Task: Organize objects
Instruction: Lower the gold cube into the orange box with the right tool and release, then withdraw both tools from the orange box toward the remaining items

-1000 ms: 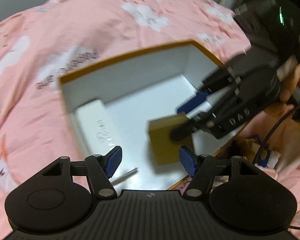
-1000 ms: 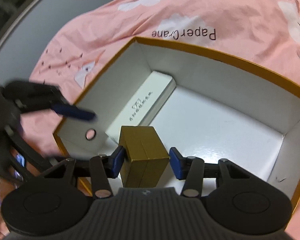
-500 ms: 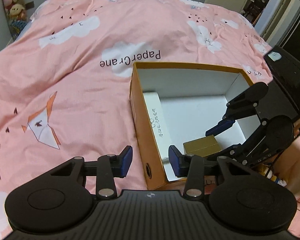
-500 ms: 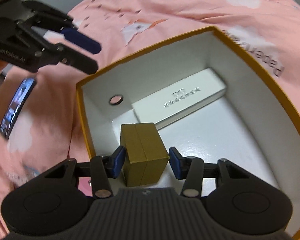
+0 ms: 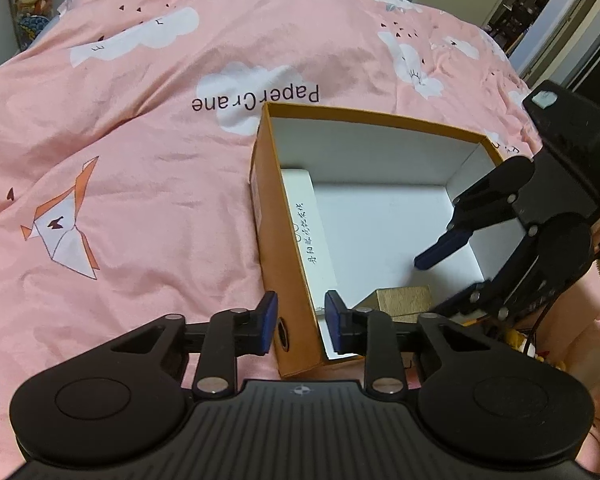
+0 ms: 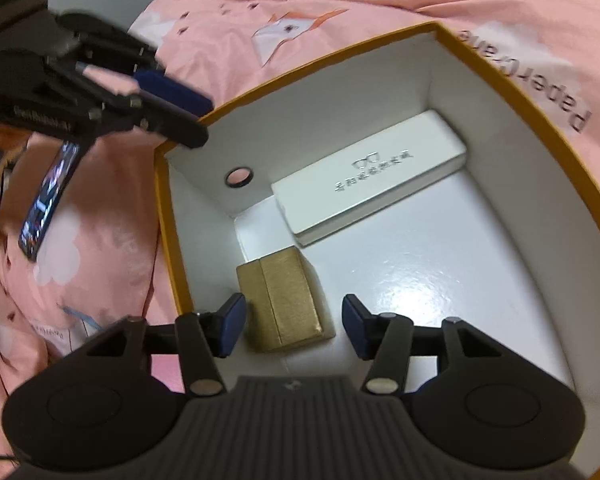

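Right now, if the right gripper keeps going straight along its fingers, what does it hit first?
Probably the gold box: it lies between the right gripper pads, untouched, on the floor of the orange box. Depth is unclear.

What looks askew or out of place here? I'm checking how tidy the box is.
Little stands out. In the box, the gold case lies slightly skewed to the white case along the wall. A phone lies outside on the bedspread, beside the box.

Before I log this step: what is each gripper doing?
Left gripper: jaws just closing astride the orange box wall, pads not yet pressing.
Right gripper: open, gold box released between its fingers.
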The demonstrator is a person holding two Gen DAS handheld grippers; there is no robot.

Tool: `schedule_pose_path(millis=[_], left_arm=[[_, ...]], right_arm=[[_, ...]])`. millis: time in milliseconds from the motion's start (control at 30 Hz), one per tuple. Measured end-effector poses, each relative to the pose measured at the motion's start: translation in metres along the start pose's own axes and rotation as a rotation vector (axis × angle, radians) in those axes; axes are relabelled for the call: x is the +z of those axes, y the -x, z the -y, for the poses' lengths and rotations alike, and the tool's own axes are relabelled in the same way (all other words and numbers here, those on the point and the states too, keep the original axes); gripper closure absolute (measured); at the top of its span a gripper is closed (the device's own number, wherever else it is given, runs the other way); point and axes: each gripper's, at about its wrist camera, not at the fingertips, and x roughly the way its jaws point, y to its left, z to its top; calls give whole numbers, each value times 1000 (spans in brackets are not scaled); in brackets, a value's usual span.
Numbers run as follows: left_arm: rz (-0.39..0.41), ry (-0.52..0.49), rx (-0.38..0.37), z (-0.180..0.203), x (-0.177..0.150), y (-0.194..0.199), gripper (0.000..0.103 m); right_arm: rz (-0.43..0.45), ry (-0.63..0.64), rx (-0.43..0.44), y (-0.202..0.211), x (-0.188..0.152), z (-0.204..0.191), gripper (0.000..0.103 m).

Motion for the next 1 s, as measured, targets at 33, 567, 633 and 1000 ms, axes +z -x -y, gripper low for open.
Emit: schedule_pose_path(millis=[33, 567, 633, 1000], left_arm=[[-5, -4, -3, 1, 0, -1, 76], [-36, -34, -7, 9, -7, -3, 92], [-36, -32, -7, 9, -7, -3, 92], [-40, -12, -27, 5, -7, -4, 92]], right_arm=[[10, -23, -10, 3, -2, 2, 52], [25, -189, -129, -14, -14, 1, 92], [14, -174, -124, -22, -7, -4, 93], [-6, -209, -16, -35, 12, -9, 99]])
